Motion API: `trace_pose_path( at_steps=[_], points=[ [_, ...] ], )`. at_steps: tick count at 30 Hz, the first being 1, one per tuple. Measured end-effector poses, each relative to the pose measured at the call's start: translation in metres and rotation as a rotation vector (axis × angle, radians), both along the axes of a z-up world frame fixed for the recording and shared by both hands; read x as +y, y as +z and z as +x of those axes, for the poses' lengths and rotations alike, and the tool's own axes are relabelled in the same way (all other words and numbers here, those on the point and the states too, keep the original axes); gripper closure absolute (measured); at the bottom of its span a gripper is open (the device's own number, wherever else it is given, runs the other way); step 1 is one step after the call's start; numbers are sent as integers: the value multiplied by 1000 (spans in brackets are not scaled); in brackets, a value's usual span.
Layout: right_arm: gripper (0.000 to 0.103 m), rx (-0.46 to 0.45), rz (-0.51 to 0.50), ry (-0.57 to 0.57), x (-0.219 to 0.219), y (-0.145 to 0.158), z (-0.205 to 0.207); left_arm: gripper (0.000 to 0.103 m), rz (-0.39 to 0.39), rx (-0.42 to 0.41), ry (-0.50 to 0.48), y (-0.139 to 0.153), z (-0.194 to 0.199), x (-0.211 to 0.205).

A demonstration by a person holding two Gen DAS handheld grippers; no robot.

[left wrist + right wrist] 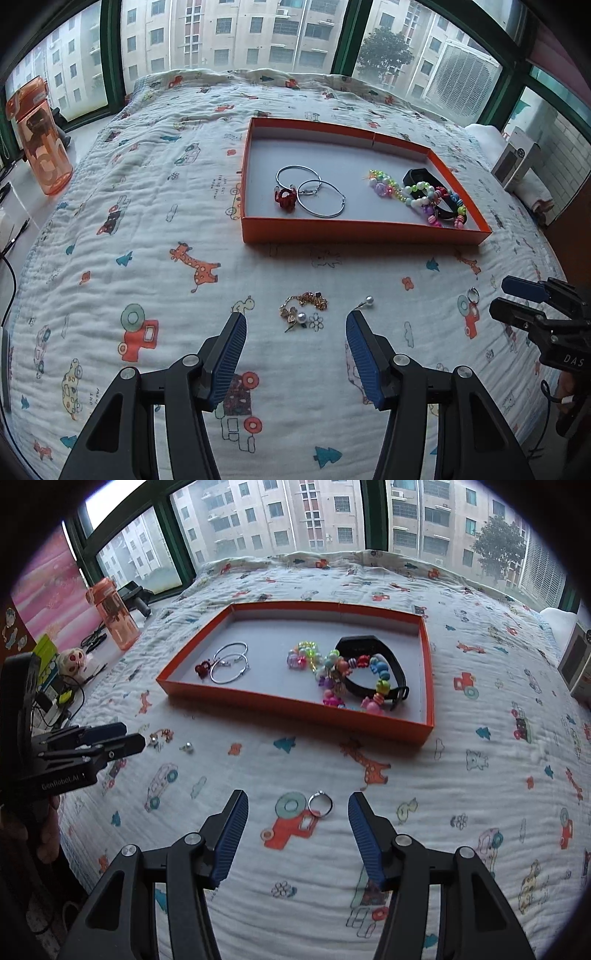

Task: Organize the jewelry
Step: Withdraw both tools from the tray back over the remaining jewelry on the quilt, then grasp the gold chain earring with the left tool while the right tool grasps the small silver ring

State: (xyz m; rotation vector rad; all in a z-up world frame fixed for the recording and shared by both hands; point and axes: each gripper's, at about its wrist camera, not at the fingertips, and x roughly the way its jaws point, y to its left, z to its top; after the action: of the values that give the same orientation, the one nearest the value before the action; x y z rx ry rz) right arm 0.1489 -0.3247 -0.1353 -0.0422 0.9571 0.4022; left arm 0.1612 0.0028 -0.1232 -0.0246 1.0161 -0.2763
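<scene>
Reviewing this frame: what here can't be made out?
- Gold chain, left wrist view: tangled with a pearl piece; how many items, too small to tell.
- Same heap, right wrist view: partly behind the left gripper.
- Black band, both views: bead bracelets cover its middle.
- Box's near inner floor: hidden by its wall.

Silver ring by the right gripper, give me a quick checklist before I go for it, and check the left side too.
1. Right gripper open: ok, nothing between the fingers.
2. Silver ring lined up between the fingers: ok, it lies flat on the quilt just ahead of the tips.
3. Left gripper open: ok, empty.
4. Gold chain and pearl brooch ahead of the left gripper: ok, both between the fingertips.
5. Pearl stud clear of the left gripper: cannot tell, it lies very near one tip.
6. Room in the orange tray: ok, bare floor in the middle.
</scene>
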Motion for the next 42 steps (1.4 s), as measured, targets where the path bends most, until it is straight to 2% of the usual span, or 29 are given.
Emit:
trace_pose_path(
  at_steps=[3, 8, 18, 32, 42],
  points=[
    [41, -4, -41, 4, 1, -5, -8, 43, 10, -5, -3, -2, -5, 0],
    [41, -5, -54, -1, -2, -11, -16, 44, 7, -8, 11, -3, -5, -2],
    [41, 29, -44, -4, -4, -24, -17, 59, 21, 10, 16, -13, 5, -8],
    [40, 37, -31, -6, -6, -27, -14, 60, 50, 5, 70, -18, 16, 11],
    [38, 38, -25, -7, -4, -27, -14, 60, 55, 2, 49, -20, 17, 5]
  ],
)
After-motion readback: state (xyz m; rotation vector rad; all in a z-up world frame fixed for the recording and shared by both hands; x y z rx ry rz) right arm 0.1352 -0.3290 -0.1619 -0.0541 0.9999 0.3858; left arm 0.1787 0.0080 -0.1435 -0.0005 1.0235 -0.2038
